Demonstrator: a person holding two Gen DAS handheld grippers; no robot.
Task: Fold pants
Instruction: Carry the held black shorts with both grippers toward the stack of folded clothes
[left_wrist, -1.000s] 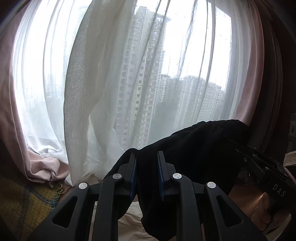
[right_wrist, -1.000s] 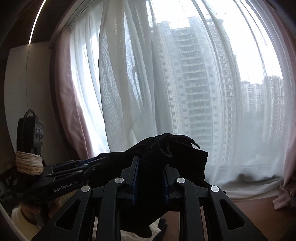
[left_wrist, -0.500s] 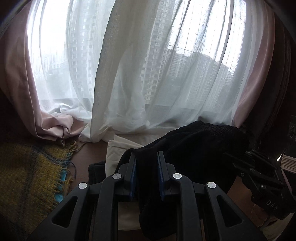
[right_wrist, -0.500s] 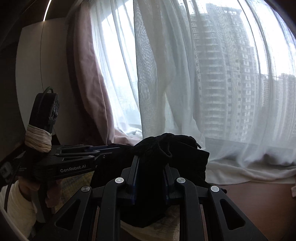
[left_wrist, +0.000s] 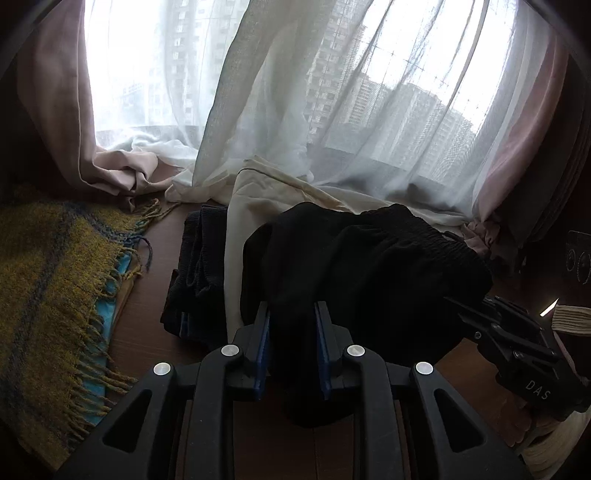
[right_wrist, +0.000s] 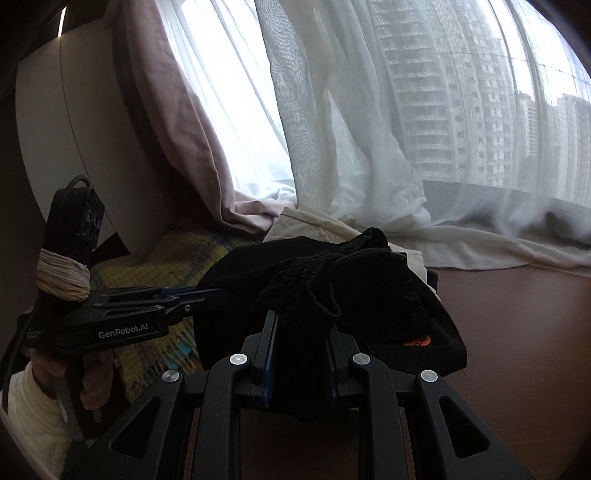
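The black pants (left_wrist: 369, 280) hang bunched between my two grippers, low over the brown wooden surface (left_wrist: 147, 332). My left gripper (left_wrist: 291, 314) is shut on one part of the black fabric. My right gripper (right_wrist: 303, 325) is shut on the gathered elastic waistband of the pants (right_wrist: 332, 291). An orange label (right_wrist: 417, 340) shows on the cloth in the right wrist view. The right gripper also shows at the right edge of the left wrist view (left_wrist: 509, 332), and the left gripper shows at the left of the right wrist view (right_wrist: 147, 302).
A cream garment (left_wrist: 258, 192) and a dark folded garment (left_wrist: 199, 266) lie behind the pants. A yellow fringed blanket (left_wrist: 48, 288) lies at the left. Sheer white curtains (left_wrist: 332, 110) and pink drapes (left_wrist: 59, 92) hang at the window behind. The bare wooden surface extends right (right_wrist: 517, 332).
Both grippers have come down with the pants, from up in front of the window to just above the wooden surface. The blanket and other garments have come into view.
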